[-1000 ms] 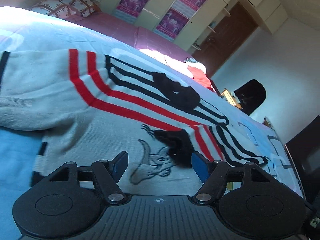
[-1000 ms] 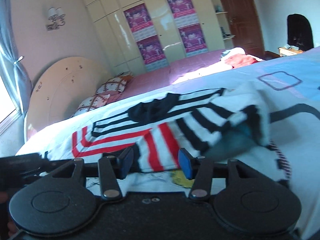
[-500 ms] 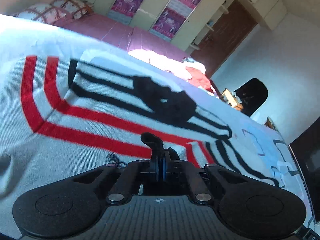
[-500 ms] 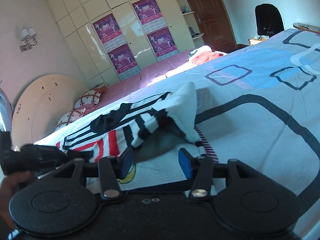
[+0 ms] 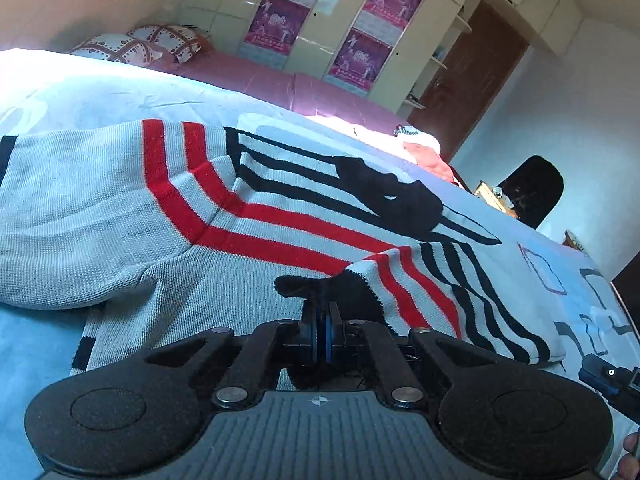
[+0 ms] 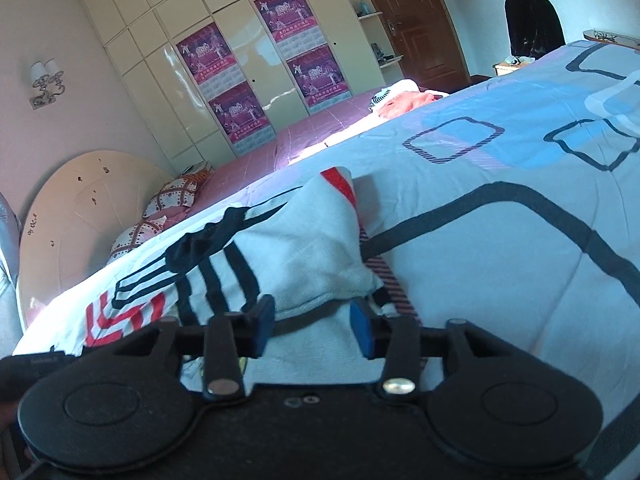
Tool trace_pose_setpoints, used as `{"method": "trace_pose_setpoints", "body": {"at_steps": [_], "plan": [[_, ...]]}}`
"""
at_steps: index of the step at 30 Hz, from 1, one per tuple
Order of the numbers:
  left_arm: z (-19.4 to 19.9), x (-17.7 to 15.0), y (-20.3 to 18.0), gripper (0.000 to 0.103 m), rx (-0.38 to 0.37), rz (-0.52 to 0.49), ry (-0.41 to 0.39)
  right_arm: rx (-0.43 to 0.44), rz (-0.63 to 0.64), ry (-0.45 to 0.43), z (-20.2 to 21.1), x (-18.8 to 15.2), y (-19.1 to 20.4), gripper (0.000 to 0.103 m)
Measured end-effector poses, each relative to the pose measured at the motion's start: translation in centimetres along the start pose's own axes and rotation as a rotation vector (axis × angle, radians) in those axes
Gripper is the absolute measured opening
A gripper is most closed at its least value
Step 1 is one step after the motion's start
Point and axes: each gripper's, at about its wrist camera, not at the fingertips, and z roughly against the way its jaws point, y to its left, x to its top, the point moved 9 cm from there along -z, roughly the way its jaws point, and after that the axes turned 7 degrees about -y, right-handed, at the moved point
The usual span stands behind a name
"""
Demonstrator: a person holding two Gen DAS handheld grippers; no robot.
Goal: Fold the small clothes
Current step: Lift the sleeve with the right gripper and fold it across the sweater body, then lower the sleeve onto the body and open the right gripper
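A white knit sweater (image 5: 240, 240) with red and black stripes lies spread on the blue patterned bed cover (image 5: 120, 96). My left gripper (image 5: 321, 312) is shut on the black cuff (image 5: 308, 286) of a striped sleeve that crosses the sweater's front. In the right wrist view the sweater (image 6: 304, 248) is bunched, with a folded white side facing me. My right gripper (image 6: 312, 316) sits low at that side. Its jaws are closing, and white fabric lies between the blue pads (image 6: 264, 320), which stand apart from it.
The bed cover (image 6: 500, 240) stretches to the right of the sweater. Beyond it are a pink bed (image 6: 320, 128) with patterned pillows (image 6: 176, 196), orange-red clothes (image 6: 408, 100), a cream wardrobe (image 6: 240, 60), a round board (image 6: 80, 208) and a black chair (image 6: 532, 24).
My left gripper came down on the black cuff and shut on it, and now holds it lower over the sweater. My right gripper moved right along the sweater, and its jaws have narrowed.
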Motion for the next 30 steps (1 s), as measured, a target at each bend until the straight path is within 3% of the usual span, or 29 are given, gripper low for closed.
{"method": "trace_pose_setpoints", "body": {"at_steps": [1, 4, 7, 11, 15, 17, 20, 26, 30], "plan": [[0.0, 0.2, 0.0, 0.003, 0.002, -0.005, -0.008, -0.002, 0.007, 0.001, -0.5, 0.4, -0.1, 0.023], [0.3, 0.5, -0.3, 0.003, 0.008, -0.003, -0.047, -0.019, 0.056, 0.002, -2.4, 1.3, -0.3, 0.022], [-0.6, -0.7, 0.1, 0.003, 0.073, -0.048, 0.012, -0.038, 0.142, 0.132, -5.7, -0.8, -0.8, 0.007], [0.5, 0.0, -0.2, 0.003, 0.069, -0.026, -0.006, -0.026, 0.21, 0.106, -5.5, 0.1, 0.3, 0.017], [0.7, 0.6, 0.3, 0.003, 0.051, 0.069, -0.001, 0.001, 0.26, 0.074, -6.3, 1.1, 1.0, 0.016], [-0.2, -0.2, 1.1, 0.003, 0.135, 0.008, 0.044, -0.03, 0.303, 0.147, -8.0, -0.2, 0.4, 0.011], [-0.5, -0.7, 0.8, 0.003, 0.141, -0.063, 0.037, -0.017, 0.346, 0.132, -8.2, -0.2, 0.8, 0.014], [-0.6, 0.1, 0.9, 0.004, 0.119, -0.048, 0.035, 0.013, 0.336, 0.135, -7.9, -0.2, 0.5, 0.015], [-1.1, 0.6, 1.1, 0.01, 0.18, -0.099, 0.027, 0.027, 0.34, 0.136, -7.8, -0.3, 0.5, 0.016]]}}
